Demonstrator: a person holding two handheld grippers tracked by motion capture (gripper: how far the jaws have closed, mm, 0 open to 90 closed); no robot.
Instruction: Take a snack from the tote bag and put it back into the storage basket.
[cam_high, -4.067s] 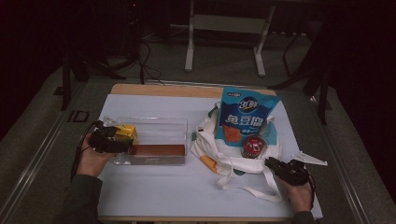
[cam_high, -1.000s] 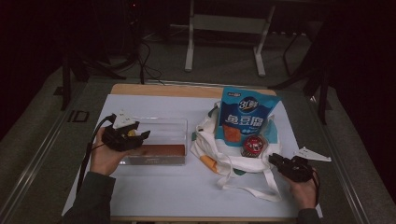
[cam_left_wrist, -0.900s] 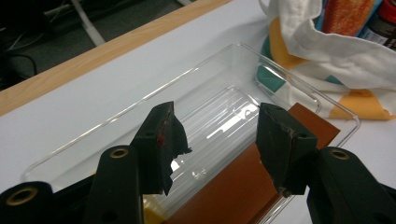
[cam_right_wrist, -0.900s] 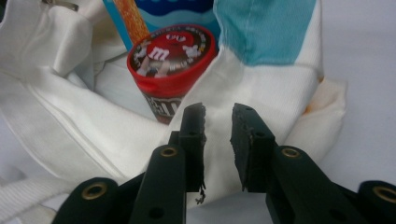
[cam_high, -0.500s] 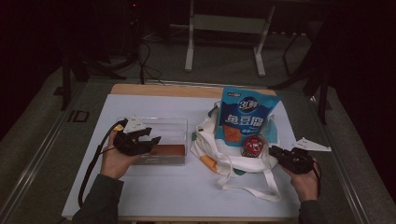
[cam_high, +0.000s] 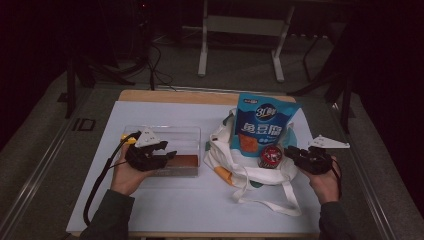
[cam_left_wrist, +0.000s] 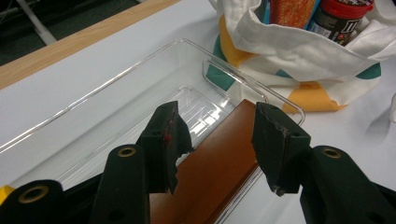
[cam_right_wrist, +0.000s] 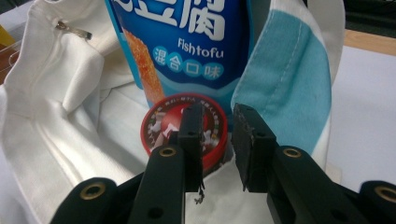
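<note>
— What do you have on the left side?

— My left gripper (cam_high: 161, 152) hangs over the near edge of the clear rectangular plastic tray (cam_high: 192, 134), which sits on the white sheet (cam_high: 165, 111) covering the wooden table (cam_high: 165, 95). Its jaws stand apart and have just been closing a little. In the left gripper view they straddle the flat reddish-brown block (cam_left_wrist: 212, 172) lying along the tray's near side, but the pads (cam_left_wrist: 270, 135) press on nothing.

— And to the right?

— Just right of the tray lies the white cloth tote bag with orange and teal patches (cam_high: 225, 150). A blue Fishtofu snack pouch (cam_high: 262, 125) stands up out of its mouth, and a red-lidded round jar (cam_high: 271, 156) rests in the bag near the pouch's foot.

— Your right gripper?

— My right gripper (cam_high: 294, 153) hovers at the bag's right edge, just beside the jar. Its jaws have just been opening slightly; in the right gripper view there's a narrow gap between them, the jar's lid (cam_right_wrist: 164, 127) behind, nothing held.
</note>
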